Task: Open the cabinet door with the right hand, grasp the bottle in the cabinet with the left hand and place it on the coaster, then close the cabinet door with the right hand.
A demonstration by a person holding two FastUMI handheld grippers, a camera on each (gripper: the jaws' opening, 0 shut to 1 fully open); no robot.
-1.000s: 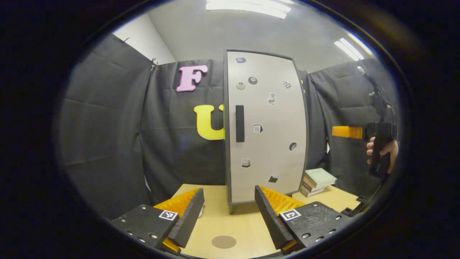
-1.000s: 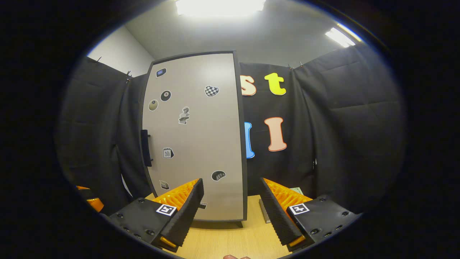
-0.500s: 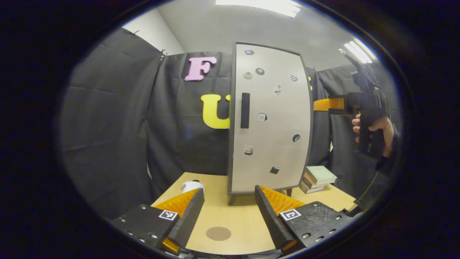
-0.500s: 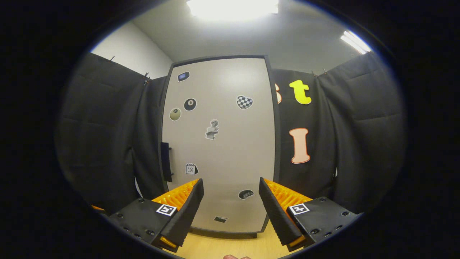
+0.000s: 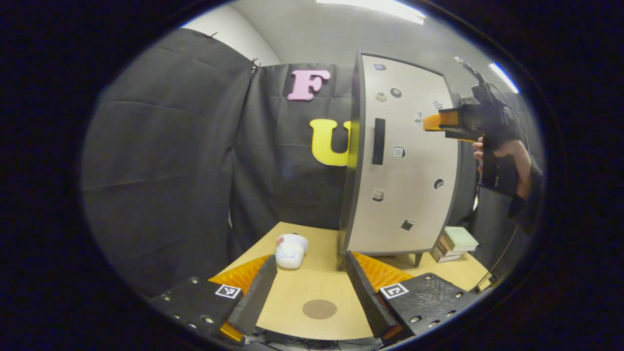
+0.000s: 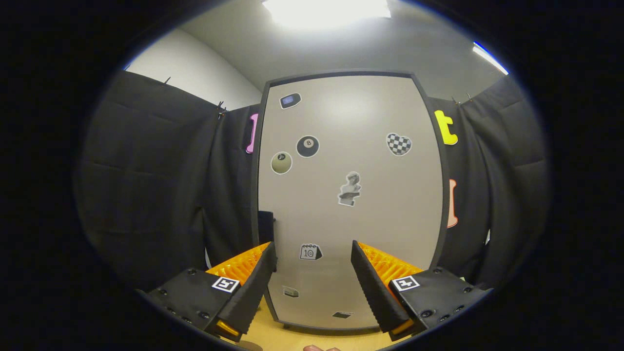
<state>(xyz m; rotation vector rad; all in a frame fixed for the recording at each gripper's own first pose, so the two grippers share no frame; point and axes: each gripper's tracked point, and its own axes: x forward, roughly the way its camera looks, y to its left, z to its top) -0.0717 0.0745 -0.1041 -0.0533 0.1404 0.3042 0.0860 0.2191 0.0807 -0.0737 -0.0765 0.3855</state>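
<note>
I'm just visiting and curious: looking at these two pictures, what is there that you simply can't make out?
- The cabinet's inside, bottle included: hidden by the shut cabinet door in both views.
- Door handle, right gripper view: partly covered by the right tool.
- Stack of books, left gripper view: partly behind the cabinet, titles too small.
- White container on the table, left gripper view: too small to identify.
- Stickers, left gripper view: too small to read.

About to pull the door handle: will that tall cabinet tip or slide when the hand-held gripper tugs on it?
Possibly. The cabinet is tall and narrow and stands on thin legs, so a high, hard tug may rock it. The handle sits about mid-height, which eases that. On the smooth table it might also slide; pull slowly.
</note>
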